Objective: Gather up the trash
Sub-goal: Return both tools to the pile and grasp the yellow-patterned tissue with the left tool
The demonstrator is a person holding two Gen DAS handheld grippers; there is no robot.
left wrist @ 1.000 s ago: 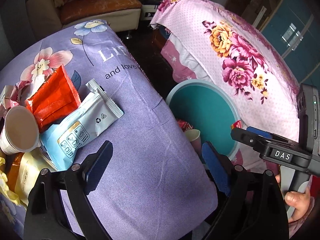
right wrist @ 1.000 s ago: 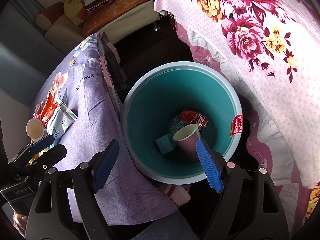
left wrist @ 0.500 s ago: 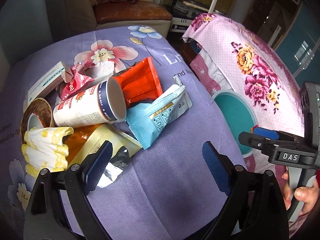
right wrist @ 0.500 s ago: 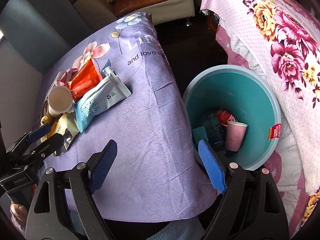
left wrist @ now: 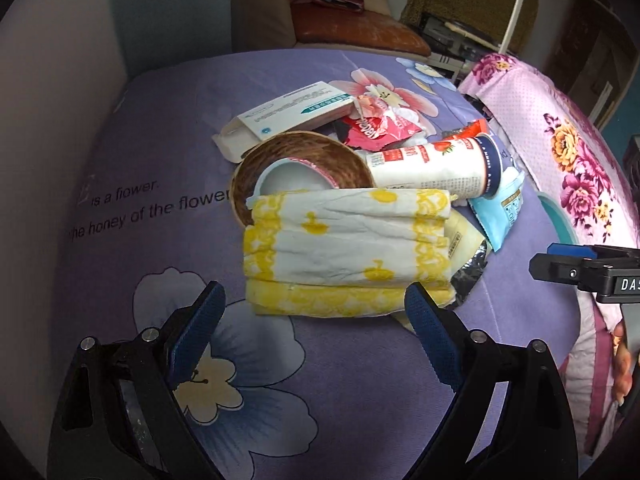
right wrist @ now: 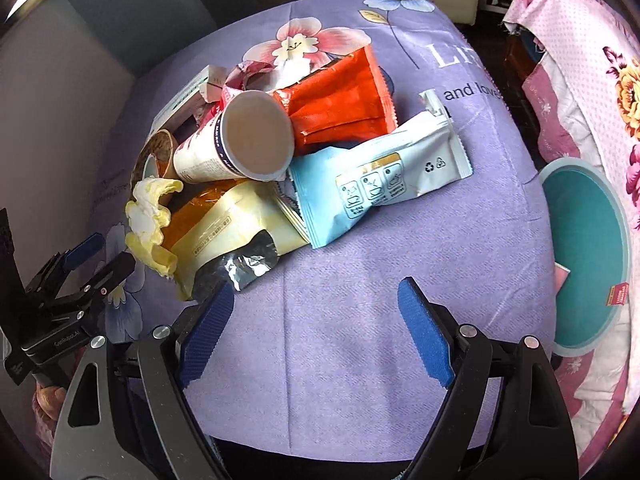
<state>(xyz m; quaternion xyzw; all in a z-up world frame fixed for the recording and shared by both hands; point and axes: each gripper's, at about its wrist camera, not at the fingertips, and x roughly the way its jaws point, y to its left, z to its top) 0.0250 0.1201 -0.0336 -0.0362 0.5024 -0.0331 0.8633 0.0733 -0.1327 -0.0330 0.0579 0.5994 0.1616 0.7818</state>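
A heap of trash lies on the purple flowered cloth point(left wrist: 168, 184). In the left wrist view a folded yellow-and-white pad point(left wrist: 344, 248) is nearest, with a brown bowl point(left wrist: 300, 156), a tipped paper cup point(left wrist: 436, 172) and a white box point(left wrist: 296, 110) behind it. My left gripper point(left wrist: 314, 310) hangs open just short of the pad, holding nothing. The right wrist view shows the cup point(right wrist: 240, 144), an orange pouch point(right wrist: 340, 100), a blue-and-white packet point(right wrist: 380, 176) and a cream foil pouch point(right wrist: 232, 232). My right gripper point(right wrist: 316, 296) is open and empty over bare cloth, close to the foil pouch.
A teal bin point(right wrist: 580, 248) stands on the floor off the table's right edge, beside a pink flowered cover point(right wrist: 600, 80). A sofa point(left wrist: 352, 28) sits behind the table. A wall runs along the left side.
Both grippers swung left, away from the bin and across the table to the trash heap. Both stayed open and empty.
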